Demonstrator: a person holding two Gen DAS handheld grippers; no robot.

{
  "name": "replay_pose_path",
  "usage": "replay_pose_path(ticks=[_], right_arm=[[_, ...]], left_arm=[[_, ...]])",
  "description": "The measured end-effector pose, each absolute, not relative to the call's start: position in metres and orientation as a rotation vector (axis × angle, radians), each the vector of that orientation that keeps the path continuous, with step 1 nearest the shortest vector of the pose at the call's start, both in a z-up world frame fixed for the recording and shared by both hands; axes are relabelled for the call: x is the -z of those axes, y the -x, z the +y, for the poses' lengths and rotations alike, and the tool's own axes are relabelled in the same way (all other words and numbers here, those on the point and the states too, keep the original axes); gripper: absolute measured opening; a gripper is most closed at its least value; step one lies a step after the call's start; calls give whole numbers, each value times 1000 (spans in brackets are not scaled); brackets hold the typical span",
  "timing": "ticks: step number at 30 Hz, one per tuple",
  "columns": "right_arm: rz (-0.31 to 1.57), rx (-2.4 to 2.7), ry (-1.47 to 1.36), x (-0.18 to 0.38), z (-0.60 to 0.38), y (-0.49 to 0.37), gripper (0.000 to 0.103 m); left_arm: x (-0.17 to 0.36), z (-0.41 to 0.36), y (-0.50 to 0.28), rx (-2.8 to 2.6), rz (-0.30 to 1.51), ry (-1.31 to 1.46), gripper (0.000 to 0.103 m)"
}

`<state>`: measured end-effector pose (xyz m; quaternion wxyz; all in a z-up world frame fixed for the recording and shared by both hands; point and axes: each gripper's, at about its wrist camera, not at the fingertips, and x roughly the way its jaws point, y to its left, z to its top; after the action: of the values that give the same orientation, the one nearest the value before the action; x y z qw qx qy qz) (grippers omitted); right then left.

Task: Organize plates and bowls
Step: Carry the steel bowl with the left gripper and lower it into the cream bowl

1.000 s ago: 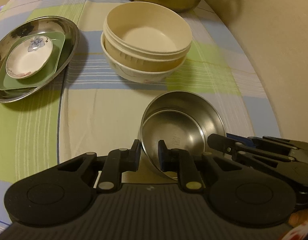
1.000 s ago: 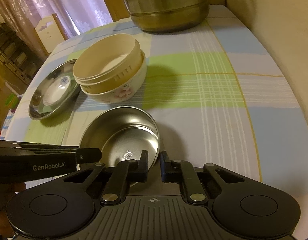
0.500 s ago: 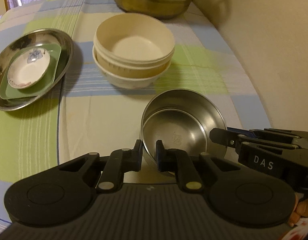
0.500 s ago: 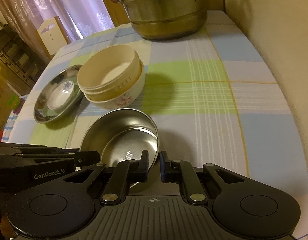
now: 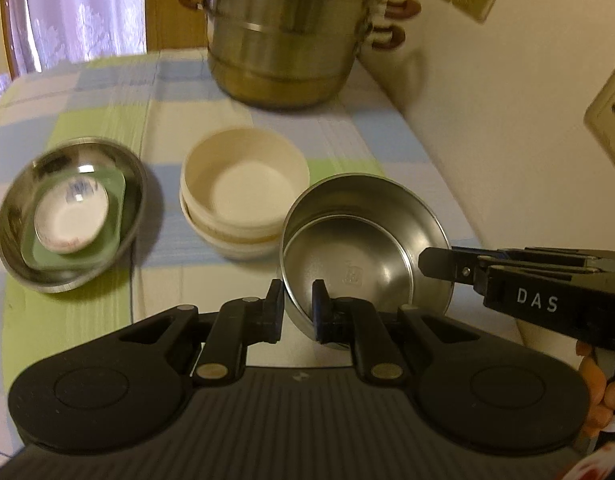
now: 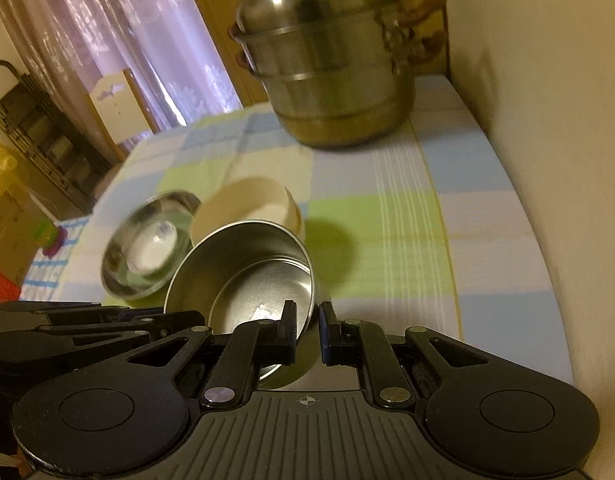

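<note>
A steel bowl (image 5: 367,236) is held in the air by both grippers. My left gripper (image 5: 298,294) is shut on its near rim. My right gripper (image 6: 307,320) is shut on the rim of the steel bowl (image 6: 247,268) too, and shows in the left wrist view (image 5: 435,264) at the bowl's right side. Beyond it, stacked cream bowls (image 5: 243,196) stand on the checked cloth. To their left a steel plate (image 5: 11,216) holds a green square plate (image 5: 111,236) and a small white dish (image 5: 71,220).
A large lidded steel steamer pot (image 5: 287,32) stands at the back of the table, near the wall (image 5: 487,120) on the right. The table's right edge runs close along that wall. A shelf and a chair (image 6: 119,104) stand beyond the table's left side.
Both grippers have lifted the steel bowl off the cloth and raised it; the views now look from higher up, with the cream bowls and the plate stack farther below.
</note>
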<state>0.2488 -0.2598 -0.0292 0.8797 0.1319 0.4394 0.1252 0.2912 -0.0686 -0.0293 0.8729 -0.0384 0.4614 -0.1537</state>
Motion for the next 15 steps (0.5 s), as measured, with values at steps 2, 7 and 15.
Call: replay_pose_path(ticks=[2, 7, 15], right_arm=[[901, -269, -287, 22, -258, -258, 11], [872, -286, -308, 5, -252, -286, 11], [889, -299, -339, 3, -239, -333, 11]], left_arm=[[20, -66, -298, 315, 946, 80, 12], [5, -55, -321, 299, 908, 82, 12], [1, -37, -361, 281, 913, 92, 12]])
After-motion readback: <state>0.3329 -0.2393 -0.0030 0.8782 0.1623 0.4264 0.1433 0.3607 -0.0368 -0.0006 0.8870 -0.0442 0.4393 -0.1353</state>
